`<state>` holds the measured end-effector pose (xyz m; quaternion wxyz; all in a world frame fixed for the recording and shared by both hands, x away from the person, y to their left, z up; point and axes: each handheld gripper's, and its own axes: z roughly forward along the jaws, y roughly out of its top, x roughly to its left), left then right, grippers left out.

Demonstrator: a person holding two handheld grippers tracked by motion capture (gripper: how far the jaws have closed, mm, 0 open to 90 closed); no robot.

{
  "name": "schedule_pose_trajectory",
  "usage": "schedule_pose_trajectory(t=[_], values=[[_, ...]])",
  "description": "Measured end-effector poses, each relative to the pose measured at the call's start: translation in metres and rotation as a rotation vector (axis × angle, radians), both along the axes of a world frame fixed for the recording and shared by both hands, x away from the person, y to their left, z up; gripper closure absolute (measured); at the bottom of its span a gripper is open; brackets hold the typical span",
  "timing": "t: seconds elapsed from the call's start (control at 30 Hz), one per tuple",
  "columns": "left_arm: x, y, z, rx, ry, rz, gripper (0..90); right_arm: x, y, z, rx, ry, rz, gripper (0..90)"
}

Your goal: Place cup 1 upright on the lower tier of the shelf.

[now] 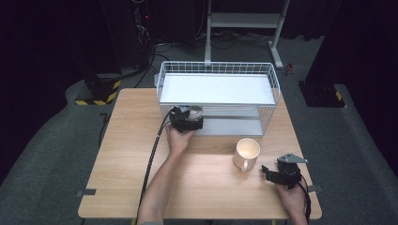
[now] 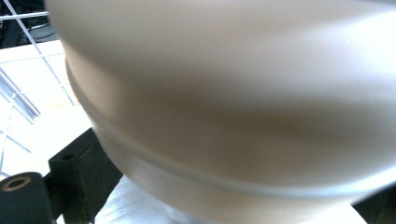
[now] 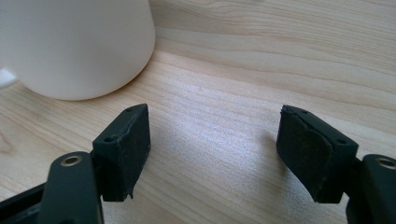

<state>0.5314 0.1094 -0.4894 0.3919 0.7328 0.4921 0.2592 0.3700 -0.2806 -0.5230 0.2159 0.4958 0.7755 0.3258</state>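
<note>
A pale rounded bowl (image 2: 224,93) stands on the lower shelf of a white wire rack (image 1: 218,68), at the rack's front left. My left gripper (image 1: 191,116) reaches into that shelf, its jaws wide on either side of the bowl. One black finger (image 2: 74,172) stands just beside the bowl's wall without visibly pressing on it. A cream mug (image 1: 247,152) stands on the wooden table (image 1: 131,164) at the right. My right gripper (image 1: 266,171) rests low just right of the mug, open, with bare wood between its pads (image 3: 126,149).
The rack sits at the table's far edge with a white upper shelf (image 1: 216,89). Cables trail from both grippers toward the near edge. A metal stand (image 1: 244,21) and dark floor lie beyond the table.
</note>
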Motion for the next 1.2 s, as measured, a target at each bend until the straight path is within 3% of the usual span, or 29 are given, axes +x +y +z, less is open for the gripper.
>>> schedule_pose_trajectory(t=[0.63,0.73,0.87,0.93,0.97,1.0,1.03,1.2], values=[[-0.013,0.001,0.006,-0.018,-0.005,-0.011,7.7,0.000,0.000,0.000,0.000,0.000,0.000,26.1],[-0.015,0.002,0.006,-0.027,0.001,-0.048,8.1,0.000,0.000,0.000,0.000,0.000,0.000,26.1],[-0.020,0.003,0.006,-0.018,-0.011,-0.035,10.0,0.000,0.000,0.000,0.000,0.000,0.000,26.1],[-0.022,0.003,0.006,-0.026,-0.005,-0.053,11.4,0.000,0.000,0.000,0.000,0.000,0.000,26.1],[-0.025,0.003,0.006,-0.013,-0.013,-0.007,12.1,0.000,0.000,0.000,0.000,0.000,0.000,26.1],[-0.026,0.002,0.004,-0.058,0.013,-0.027,12.4,0.000,0.000,0.000,0.000,0.000,0.000,26.1],[-0.026,0.005,0.005,-0.020,-0.003,-0.026,12.9,0.000,0.000,0.000,0.000,0.000,0.000,26.1],[-0.031,0.008,0.003,-0.039,0.010,-0.018,15.3,0.000,0.000,0.000,0.000,0.000,0.000,26.1]])
